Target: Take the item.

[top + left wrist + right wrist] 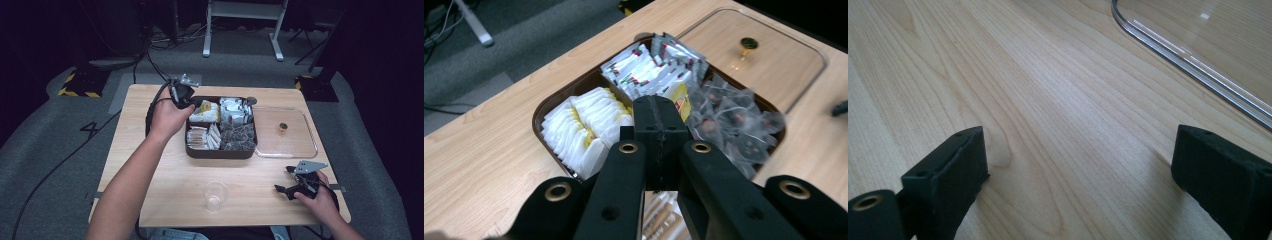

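Left gripper view showed the left gripper (659,117) with jaws pressed together, gripping nothing visible, above a brown tray (540,116) of white sachets (584,125). Beside the tray lay its clear lid (292,135). Nearer, an empty plastic cup (215,195) stood. The right gripper (289,181) rested wide open on the table (1038,100).

The left gripper (659,117) has its two black jaws pressed together, and their tips are over the middle of the brown compartment tray (540,114). A yellow packet (681,96) shows just beside the tips; I cannot tell if the jaws pinch it. In the tray, white and yellow sachets (581,125) fill the compartment left of the tips. White sachets with red and green marks (651,65) lie behind the tips. Clear tea bags (734,122) lie to the right. A transparent lid (774,55) with a gold knob (749,44) lies on the wooden table (479,155) beyond the tray.
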The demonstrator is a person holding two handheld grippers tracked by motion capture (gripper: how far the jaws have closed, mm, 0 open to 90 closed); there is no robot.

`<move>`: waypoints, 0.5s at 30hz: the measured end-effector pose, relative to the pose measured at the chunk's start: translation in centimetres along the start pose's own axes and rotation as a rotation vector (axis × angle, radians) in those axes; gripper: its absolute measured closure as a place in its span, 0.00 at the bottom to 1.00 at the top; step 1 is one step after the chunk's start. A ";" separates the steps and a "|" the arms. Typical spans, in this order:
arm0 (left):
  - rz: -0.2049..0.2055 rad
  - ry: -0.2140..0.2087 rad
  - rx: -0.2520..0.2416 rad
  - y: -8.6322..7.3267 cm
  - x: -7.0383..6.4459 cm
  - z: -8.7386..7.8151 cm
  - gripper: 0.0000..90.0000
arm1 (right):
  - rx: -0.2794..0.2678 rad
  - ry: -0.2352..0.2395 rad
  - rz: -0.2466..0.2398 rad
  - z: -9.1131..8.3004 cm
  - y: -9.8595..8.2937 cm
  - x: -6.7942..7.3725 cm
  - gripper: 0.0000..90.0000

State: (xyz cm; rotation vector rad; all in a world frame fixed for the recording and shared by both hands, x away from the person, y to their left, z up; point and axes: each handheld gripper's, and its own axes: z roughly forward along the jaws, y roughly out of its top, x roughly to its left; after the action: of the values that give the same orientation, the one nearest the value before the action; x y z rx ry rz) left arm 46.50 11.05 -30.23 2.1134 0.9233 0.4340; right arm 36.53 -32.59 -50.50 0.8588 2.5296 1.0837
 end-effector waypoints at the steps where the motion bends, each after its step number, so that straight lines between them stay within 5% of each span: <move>1: 0.011 -0.010 -0.010 -0.1 -0.2 -0.5 1.00 | 0.000 0.000 0.000 0.0 0.0 0.0 0.09; 15: 0.109 -0.122 -0.067 -2.8 -4.8 -4.6 1.00 | 0.000 0.000 0.000 0.0 0.0 0.0 0.09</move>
State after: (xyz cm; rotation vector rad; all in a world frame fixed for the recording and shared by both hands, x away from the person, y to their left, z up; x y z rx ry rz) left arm 39.31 11.12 -29.43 2.1104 0.7167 0.3812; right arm 36.52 -32.59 -50.50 0.8590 2.5295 1.0834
